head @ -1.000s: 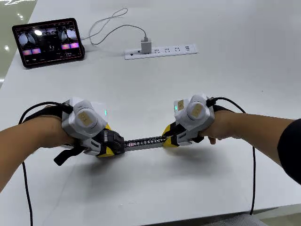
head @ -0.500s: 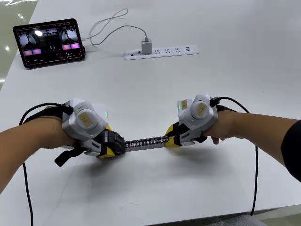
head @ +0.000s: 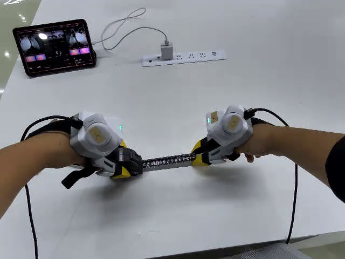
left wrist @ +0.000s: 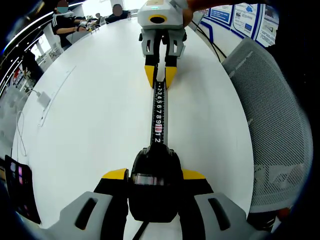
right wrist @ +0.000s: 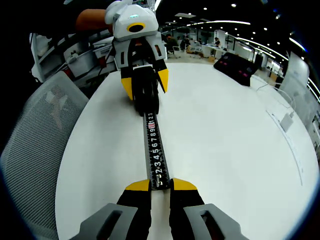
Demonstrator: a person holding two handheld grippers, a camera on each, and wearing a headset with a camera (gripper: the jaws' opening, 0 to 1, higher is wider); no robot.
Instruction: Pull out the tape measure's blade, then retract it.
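Observation:
My left gripper [head: 127, 163] is shut on the black tape measure case [left wrist: 153, 181], held just above the white table [head: 178, 91]. The black blade [head: 168, 161] with white numerals runs out of the case to the right. Its tip sits between the yellow-tipped jaws of my right gripper [head: 197, 158], which is shut on it. In the left gripper view the blade [left wrist: 158, 107] stretches ahead to the right gripper [left wrist: 160, 76]. In the right gripper view my own gripper [right wrist: 160, 185] pinches the blade [right wrist: 153, 150], which runs back to the case [right wrist: 146, 90] in the left gripper [right wrist: 144, 84].
A tablet [head: 54, 46] with a lit screen leans at the table's far left. A white power strip [head: 183, 56] with a plugged charger and cable lies at the back centre. A mesh chair [left wrist: 267, 120] stands beside the table edge. Black cables trail from both grippers.
My right gripper has moved a little to the right with the blade tip, so more of the blade is out. The left gripper and case have stayed put.

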